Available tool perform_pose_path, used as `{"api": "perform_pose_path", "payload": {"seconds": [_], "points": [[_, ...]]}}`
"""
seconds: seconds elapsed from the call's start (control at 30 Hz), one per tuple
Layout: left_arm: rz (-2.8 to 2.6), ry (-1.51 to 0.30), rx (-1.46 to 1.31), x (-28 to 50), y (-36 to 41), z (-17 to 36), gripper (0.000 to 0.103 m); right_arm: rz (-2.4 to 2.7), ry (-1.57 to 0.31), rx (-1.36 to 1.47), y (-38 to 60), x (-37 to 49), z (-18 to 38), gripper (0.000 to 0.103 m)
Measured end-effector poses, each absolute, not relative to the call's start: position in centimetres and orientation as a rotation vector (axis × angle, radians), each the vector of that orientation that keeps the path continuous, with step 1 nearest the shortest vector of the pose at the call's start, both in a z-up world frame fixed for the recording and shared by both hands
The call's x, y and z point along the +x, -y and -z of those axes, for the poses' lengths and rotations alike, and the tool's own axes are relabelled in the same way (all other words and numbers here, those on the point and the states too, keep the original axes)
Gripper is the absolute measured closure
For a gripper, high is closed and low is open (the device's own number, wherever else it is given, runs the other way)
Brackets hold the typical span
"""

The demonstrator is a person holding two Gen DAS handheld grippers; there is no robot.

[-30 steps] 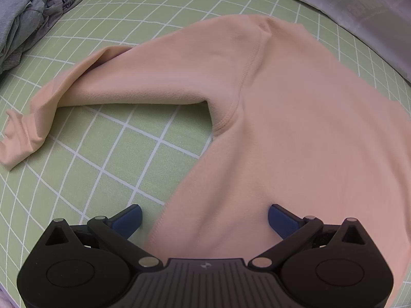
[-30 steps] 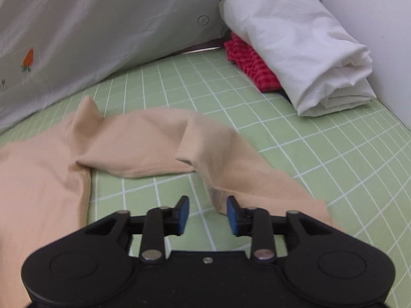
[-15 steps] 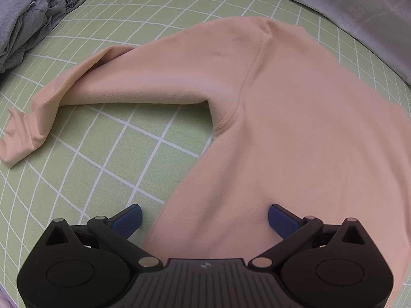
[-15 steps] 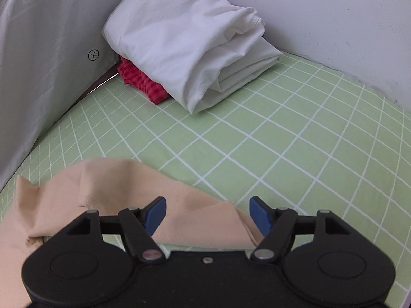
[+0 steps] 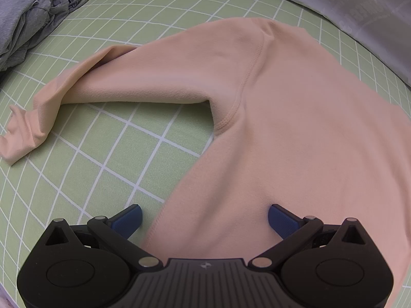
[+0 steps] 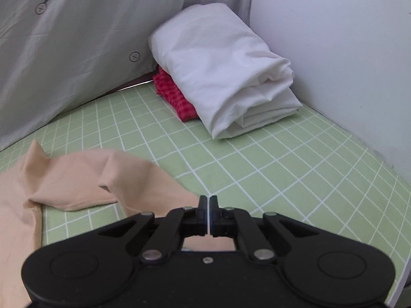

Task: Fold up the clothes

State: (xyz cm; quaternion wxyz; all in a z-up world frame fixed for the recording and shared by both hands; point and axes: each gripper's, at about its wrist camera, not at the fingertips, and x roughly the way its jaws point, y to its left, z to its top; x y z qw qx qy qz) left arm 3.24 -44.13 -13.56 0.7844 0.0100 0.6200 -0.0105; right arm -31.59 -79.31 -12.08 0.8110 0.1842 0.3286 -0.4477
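1. A peach top point(image 5: 295, 133) is spread flat on a green checked sheet point(image 5: 108, 138), with one sleeve point(image 5: 123, 77) stretched out sideways and the other sleeve point(image 6: 108, 179) doubled back on itself.
2. The left gripper point(image 5: 204, 218) is held over the top's lower edge with its jaws wide open; the cloth is not pressed.
3. The right gripper point(image 6: 208, 205) is seen with its jaws closed at the sleeve's end; whether cloth is pinched cannot be told.
4. The fabric is judged soft, light and limp, likely to sag and crease; hold is best taken at the hem, a cuff or a shoulder seam.
5. The sheet looks soft, so slow dragging is advised.
6. A folded white cloth point(image 6: 226, 71) over a red one point(image 6: 177, 100) is stacked by the wall point(image 6: 346, 38); a grey heap point(image 5: 33, 12) is left at the far corner.
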Motion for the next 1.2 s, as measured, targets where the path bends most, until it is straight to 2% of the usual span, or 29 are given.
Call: {"api": "perform_pose_path", "payload": {"seconds": [0.2, 0.27, 0.3, 0.37, 0.53, 0.57, 0.63, 0.7, 0.77, 0.8, 0.83, 1.07, 1.2], "points": [[0.025, -1.337, 0.023, 3.2, 44.1, 13.6, 0.000, 0.871, -0.791, 0.452, 76.2, -32.5, 13.7, 0.103], [0.024, -1.336, 0.023, 3.1, 44.0, 13.6, 0.000, 0.875, -0.810, 0.466, 75.6, -32.4, 14.3, 0.099], [0.024, -1.336, 0.023, 3.1, 44.0, 13.5, 0.000, 0.885, -0.804, 0.476, 75.7, -32.4, 14.3, 0.093], [0.024, -1.337, 0.023, 3.1, 44.0, 13.5, 0.000, 0.916, -0.771, 0.495, 76.4, -32.2, 14.1, 0.058], [0.021, -1.331, 0.020, 3.1, 44.0, 13.5, 0.000, 0.988, -0.747, 0.466, 79.4, -31.0, 13.8, 0.031], [0.021, -1.329, 0.020, 3.0, 44.0, 13.5, 0.000, 0.988, -0.750, 0.474, 80.1, -30.8, 13.9, 0.031], [0.020, -1.325, 0.019, 2.9, 43.9, 13.5, 0.000, 0.975, -0.756, 0.509, 81.4, -30.8, 14.3, 0.032], [0.018, -1.322, 0.018, 2.8, 43.9, 13.5, 0.000, 0.952, -0.765, 0.554, 82.2, -30.8, 14.8, 0.045], [0.016, -1.322, 0.016, 2.8, 43.9, 13.5, 0.000, 0.938, -0.796, 0.550, 82.3, -30.8, 15.1, 0.082], [0.015, -1.321, 0.016, 2.8, 43.9, 13.5, 0.000, 0.935, -0.810, 0.522, 82.0, -30.7, 15.1, 0.089], [0.015, -1.321, 0.016, 2.8, 43.9, 13.5, 0.000, 0.931, -0.817, 0.490, 81.8, -30.7, 15.0, 0.102], [0.014, -1.325, 0.015, 3.0, 43.9, 13.5, 0.000, 0.898, -0.730, 0.315, 77.9, -31.6, 11.8, 0.101], [0.012, -1.323, 0.013, 3.1, 44.0, 13.6, 0.000, 0.811, -0.819, 0.309, 75.2, -31.6, 13.2, 0.102]]}}
